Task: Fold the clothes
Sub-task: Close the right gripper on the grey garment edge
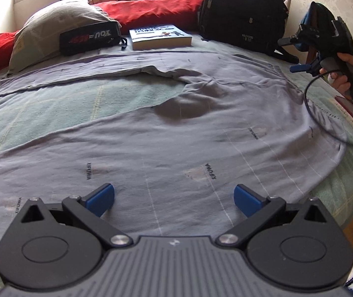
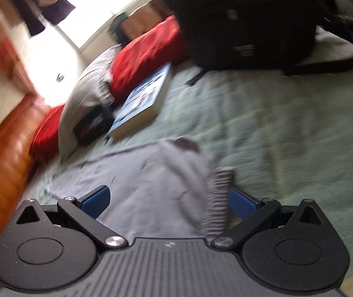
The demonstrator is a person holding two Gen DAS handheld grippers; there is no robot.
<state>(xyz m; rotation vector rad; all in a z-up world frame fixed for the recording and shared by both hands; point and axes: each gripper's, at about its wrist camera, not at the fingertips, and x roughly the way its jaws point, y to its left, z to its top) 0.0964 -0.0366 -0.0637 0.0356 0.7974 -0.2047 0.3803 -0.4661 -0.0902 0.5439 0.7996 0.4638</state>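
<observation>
Left gripper (image 1: 174,199): blue pads spread wide apart, nothing between them, held low over the near part of the garment.

Garment (image 1: 166,133): grey-lilac trousers with thin pale stripes and small printed lettering, spread flat across the bed, one leg running off to the left, the other lying further back; a rumpled fold sits near the middle.

Right gripper (image 2: 169,201): blue pads apart, with a ribbed grey edge (image 2: 217,198) of the same garment lying between them close to the right pad; blur hides whether cloth touches either pad. In the left wrist view this gripper (image 1: 300,68) appears at the far right, held in a person's hand (image 1: 342,74), with a black cable (image 1: 325,123) trailing over the cloth.

Bed cover (image 1: 52,109): pale green with faint check lines, under the garment.

Book (image 1: 159,37): blue cover, lying flat beyond the garment.

Black pouch (image 1: 89,39): red and white lettering, leaning on a grey pillow (image 1: 60,24).

Red pillows (image 1: 151,10): along the head of the bed.

Black backpack (image 1: 243,12): upright at the far right, beside the book.
</observation>
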